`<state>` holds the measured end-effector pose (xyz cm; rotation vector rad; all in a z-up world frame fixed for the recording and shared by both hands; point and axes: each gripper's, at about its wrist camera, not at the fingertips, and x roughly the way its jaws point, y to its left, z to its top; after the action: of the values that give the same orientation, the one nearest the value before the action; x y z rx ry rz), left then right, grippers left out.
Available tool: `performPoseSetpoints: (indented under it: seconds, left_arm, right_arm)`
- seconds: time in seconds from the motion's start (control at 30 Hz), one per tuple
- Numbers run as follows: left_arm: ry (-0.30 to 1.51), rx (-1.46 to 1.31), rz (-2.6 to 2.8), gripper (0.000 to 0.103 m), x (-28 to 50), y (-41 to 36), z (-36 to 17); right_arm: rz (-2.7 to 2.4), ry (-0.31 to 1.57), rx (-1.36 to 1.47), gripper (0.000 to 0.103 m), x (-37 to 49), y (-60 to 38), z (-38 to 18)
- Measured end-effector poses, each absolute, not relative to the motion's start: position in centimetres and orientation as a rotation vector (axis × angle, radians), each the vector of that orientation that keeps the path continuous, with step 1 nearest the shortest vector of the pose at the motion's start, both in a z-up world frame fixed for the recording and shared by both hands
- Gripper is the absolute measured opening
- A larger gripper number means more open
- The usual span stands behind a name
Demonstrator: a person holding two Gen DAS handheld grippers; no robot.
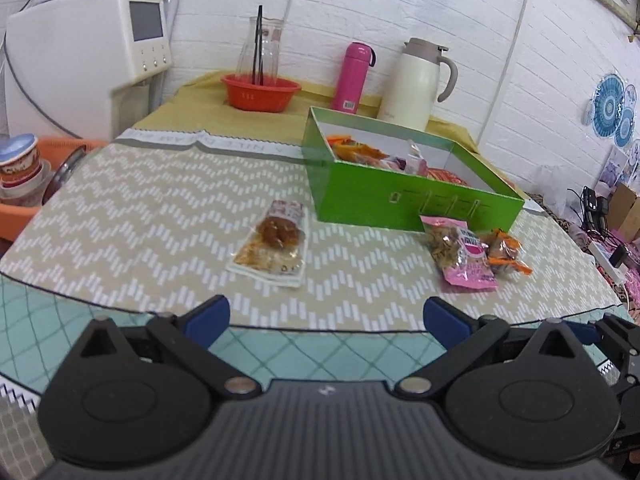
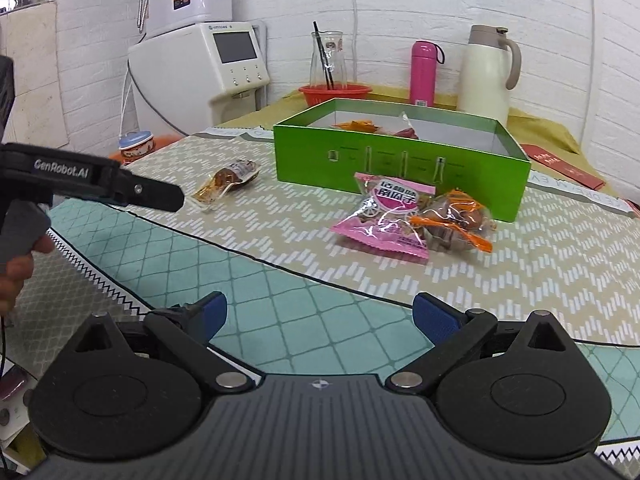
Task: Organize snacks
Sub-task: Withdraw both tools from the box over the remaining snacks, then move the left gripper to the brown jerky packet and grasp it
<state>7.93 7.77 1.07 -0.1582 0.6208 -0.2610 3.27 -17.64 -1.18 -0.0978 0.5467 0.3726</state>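
Observation:
A green box [image 1: 404,196] [image 2: 400,164] stands on the patterned tablecloth with several snack packets inside. In front of it lie a pink packet [image 1: 466,258] [image 2: 384,216] and an orange-trimmed clear packet [image 1: 506,250] [image 2: 456,220], touching each other. A clear packet with brown food [image 1: 272,244] [image 2: 226,182] lies apart to the left. My left gripper [image 1: 326,318] is open, low over the table's near edge, short of the clear packet. My right gripper [image 2: 320,312] is open too, nothing between its fingers, short of the pink packet. The left tool's body [image 2: 100,182] shows at the right wrist view's left, held by a hand.
Behind the box stand a red bowl [image 1: 260,92] with a glass carafe [image 1: 260,46], a pink bottle [image 1: 354,78] and a cream thermos jug [image 1: 418,84]. A white dispenser [image 1: 80,64] stands far left, and an orange basket with cups [image 1: 24,184] is at the left edge.

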Motion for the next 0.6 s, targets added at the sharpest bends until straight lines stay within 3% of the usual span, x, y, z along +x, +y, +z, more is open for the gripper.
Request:
performPoseSetpoints:
  seconds: [0.27,0.4,0.53,0.57,0.6]
  left_arm:
    - [0.634,-0.167,-0.305,0.102,16.0,9.4,1.2]
    - [0.712,-0.219,-0.333,0.083,19.3,9.4,-0.3]
    - [0.730,-0.204,-0.326,0.076,20.1,8.8,-1.4]
    - [0.728,-0.188,-0.331,0.071,20.0,8.4,-1.4]
    - [0.728,-0.169,-0.340,0.058,19.8,8.0,-1.4]
  right_arm:
    - [0.359,0.580,-0.105,0.103,3.7,-16.3,-1.5]
    - [0.342,0.594,-0.108,0.103,3.8,-16.3,-1.6]
    - [0.331,0.593,-0.100,0.103,4.0,-16.6,-1.4]
    - [0.329,0.592,-0.098,0.103,4.0,-16.7,-1.4]
    - [0.328,0.590,-0.095,0.103,4.1,-16.8,-1.4]
